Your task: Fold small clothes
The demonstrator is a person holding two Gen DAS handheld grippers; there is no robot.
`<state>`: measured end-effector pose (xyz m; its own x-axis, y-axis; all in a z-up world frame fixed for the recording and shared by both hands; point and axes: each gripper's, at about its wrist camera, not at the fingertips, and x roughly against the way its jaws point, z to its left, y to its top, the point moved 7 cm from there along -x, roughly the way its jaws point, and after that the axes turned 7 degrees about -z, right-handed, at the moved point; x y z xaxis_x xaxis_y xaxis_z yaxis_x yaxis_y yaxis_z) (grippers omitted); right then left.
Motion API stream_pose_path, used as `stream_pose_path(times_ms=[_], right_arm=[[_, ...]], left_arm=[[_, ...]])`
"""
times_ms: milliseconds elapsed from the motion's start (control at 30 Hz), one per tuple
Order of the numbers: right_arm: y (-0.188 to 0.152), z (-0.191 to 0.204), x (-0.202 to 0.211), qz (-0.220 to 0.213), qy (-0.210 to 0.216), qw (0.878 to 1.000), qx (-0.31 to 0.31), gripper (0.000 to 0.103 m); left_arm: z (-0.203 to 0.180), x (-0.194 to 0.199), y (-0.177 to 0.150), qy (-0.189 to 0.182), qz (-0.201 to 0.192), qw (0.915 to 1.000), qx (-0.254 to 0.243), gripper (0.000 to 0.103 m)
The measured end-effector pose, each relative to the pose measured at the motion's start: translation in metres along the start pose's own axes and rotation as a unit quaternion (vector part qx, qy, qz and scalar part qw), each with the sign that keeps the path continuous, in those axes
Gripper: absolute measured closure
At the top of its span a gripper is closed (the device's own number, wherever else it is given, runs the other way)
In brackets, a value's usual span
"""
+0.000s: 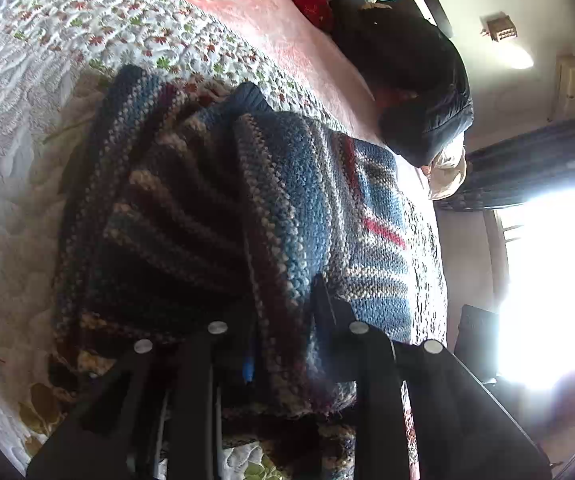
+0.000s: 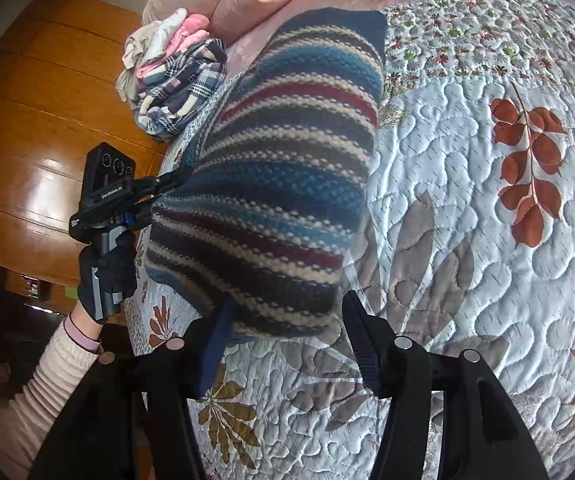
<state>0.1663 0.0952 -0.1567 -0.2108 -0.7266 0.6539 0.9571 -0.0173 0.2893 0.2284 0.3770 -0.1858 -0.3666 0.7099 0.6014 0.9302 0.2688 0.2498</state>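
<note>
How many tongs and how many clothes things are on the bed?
Tongs: 2, left tongs and right tongs
Striped knitted sweater: 1
Pile of folded clothes: 1 (pieces inside too bunched to count)
Total: 4

One striped knit sweater, one pile of folded clothes, two tongs, one quilt

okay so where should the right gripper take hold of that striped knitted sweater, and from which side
Grip the striped sweater at its near bottom corner, coming in from the near edge of the quilt. That corner lies flat just ahead of the open right gripper, and the left gripper pinches the opposite side edge, so the two holds would probably spread the fabric evenly.
</note>
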Motion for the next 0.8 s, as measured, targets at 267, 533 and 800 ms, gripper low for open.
stream_pose_path(times_ms=[267,533,800], right_arm=[[0.004,0.004,-0.007,0.004,-0.012,1.000,0.003,0.046],[0.009,0.003,-0.004,0.003,-0.016,1.000,0.005,0.046],[0.015,0.033,-0.012,0.000,0.006,1.000,0.025,0.046]], left_arm=[[-0.015,-0.041,0.003,0.007,0.013,0.9997,0.019,0.050],[-0.051,-0.019,0.020,0.005,-0.036,0.9991,-0.022,0.084],[-0.036,0.047,0.054,0.036,-0.073,0.9954,-0.051,0.085]])
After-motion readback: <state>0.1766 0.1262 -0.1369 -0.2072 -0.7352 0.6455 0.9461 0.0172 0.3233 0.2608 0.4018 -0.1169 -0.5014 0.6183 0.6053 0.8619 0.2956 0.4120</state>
